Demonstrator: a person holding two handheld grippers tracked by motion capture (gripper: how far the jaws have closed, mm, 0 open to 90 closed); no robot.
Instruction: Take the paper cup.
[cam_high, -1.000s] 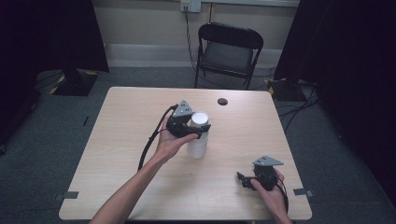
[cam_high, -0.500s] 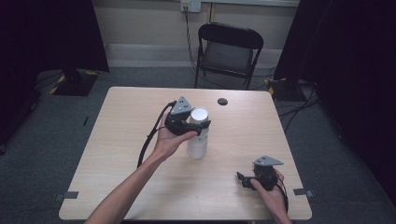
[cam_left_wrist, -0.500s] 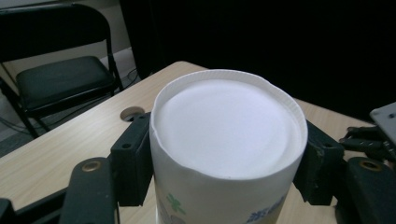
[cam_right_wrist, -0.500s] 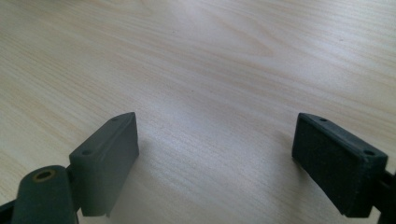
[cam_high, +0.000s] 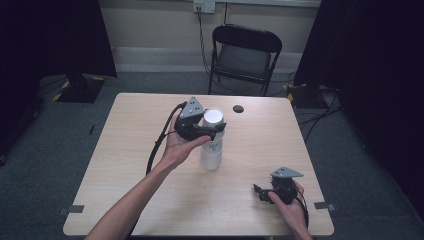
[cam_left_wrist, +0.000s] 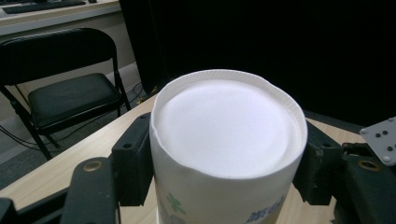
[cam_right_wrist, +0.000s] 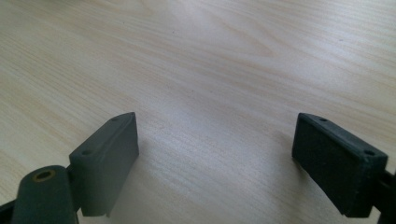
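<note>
gripping a white paper cup (cam_high: 212, 145) near its top, left gripper (cam_high: 214, 126), jaws pressed on either side of the cup wall just under the rolled rim, having just been closing a little further with the cup between them. sitting slightly higher over the table (cam_high: 125, 165) than a second ago, cup and left hand (cam_high: 179, 147) together, with the gripper's grey plate a touch farther up in the high view. unchanged since then: right gripper (cam_high: 261, 192), low at the near right corner of the table, well apart from the cup, jaws spread wide with bare wood grain between them (cam_right_wrist: 215, 154).

looking upside down, the cup: flat white bottom facing up, ringed by a thin raised edge, close up in the left gripper view (cam_left_wrist: 226, 135). showing green and blue print on the side wall below the jaws. standing tall and roughly upright above the middle of the table. lying beyond it near the far edge, a small dark round thing (cam_high: 238, 108). standing behind the table, a black folding chair (cam_high: 245, 55).
</note>
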